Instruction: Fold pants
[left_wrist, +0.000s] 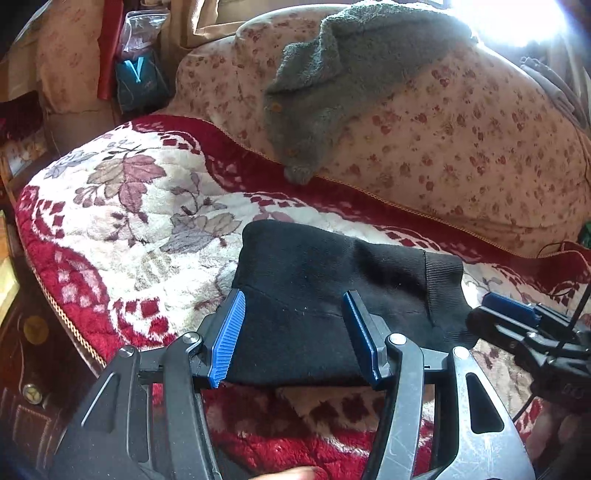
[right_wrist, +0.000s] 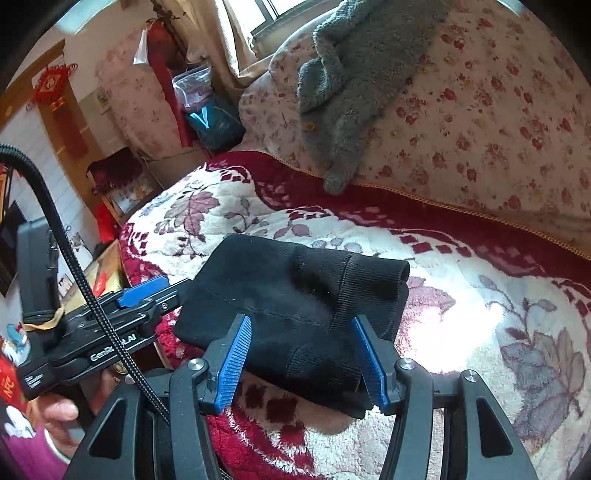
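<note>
**Both tongs open above the folded black pants**

Nearest the lens, the left tongs (left_wrist: 293, 332) stand with their blue pads well apart, nothing gripped between them; the folded pants (left_wrist: 332, 306) lie beyond and under the gap, not pinched; the right tongs (right_wrist: 303, 358) likewise gape wide over the same bundle, holding nothing.

The pants (right_wrist: 295, 306) sit as a compact black rectangle on the red-and-cream floral blanket (left_wrist: 140, 206), close to its near edge; their ribbed cuff end faces right in both views, slightly raised and rounded; the near fold edge runs straight between the left pads.

Left of the pants, the blanket lies bare out to its red border, which curves down over the side; right of the pants, in the right wrist view, a broad sunlit stretch of blanket (right_wrist: 480, 314) is free; behind the pants, a red band of blanket meets a flowered quilt (left_wrist: 461, 129) piled high, with a grey fleece garment (left_wrist: 332, 85) draped down it, its tip touching the red band; beyond the blanket's left corner, a blue bag (left_wrist: 138, 83) and curtains crowd the corner.

A hand (right_wrist: 55, 413) holds the left tool, beside the pants' left edge.
</note>
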